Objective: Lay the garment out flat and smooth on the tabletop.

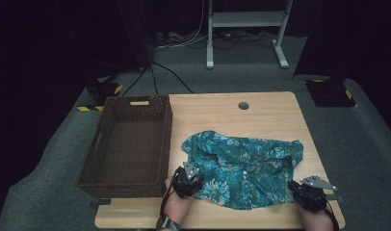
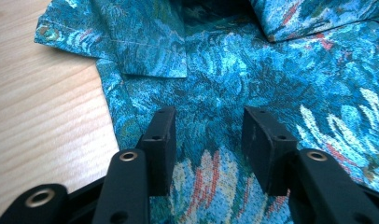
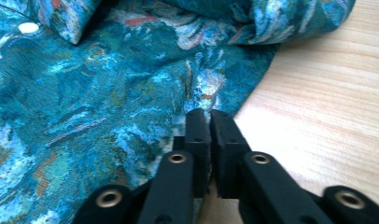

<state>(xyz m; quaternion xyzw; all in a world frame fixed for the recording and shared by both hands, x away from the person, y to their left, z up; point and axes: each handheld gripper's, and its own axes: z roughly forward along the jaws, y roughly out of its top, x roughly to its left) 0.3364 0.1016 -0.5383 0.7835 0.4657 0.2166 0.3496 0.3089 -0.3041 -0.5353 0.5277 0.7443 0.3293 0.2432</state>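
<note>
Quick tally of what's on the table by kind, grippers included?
Shirts: 1, the teal floral shirt, crumpled at the near right.
Baskets: 1, the brown wicker basket on the left.
Grippers: 2, the left gripper with jaws apart over the cloth, the right gripper pinched shut on the shirt's edge.
Total: 4

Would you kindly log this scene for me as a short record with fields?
garment: teal floral shirt, crumpled on the table's near half
surface: wooden table
container: dark wicker basket, left of the shirt, nothing visible inside
left tool: jaws apart, shirt fabric between them, not pinched
right tool: jaws closed on the shirt's edge near the bare wood
</note>
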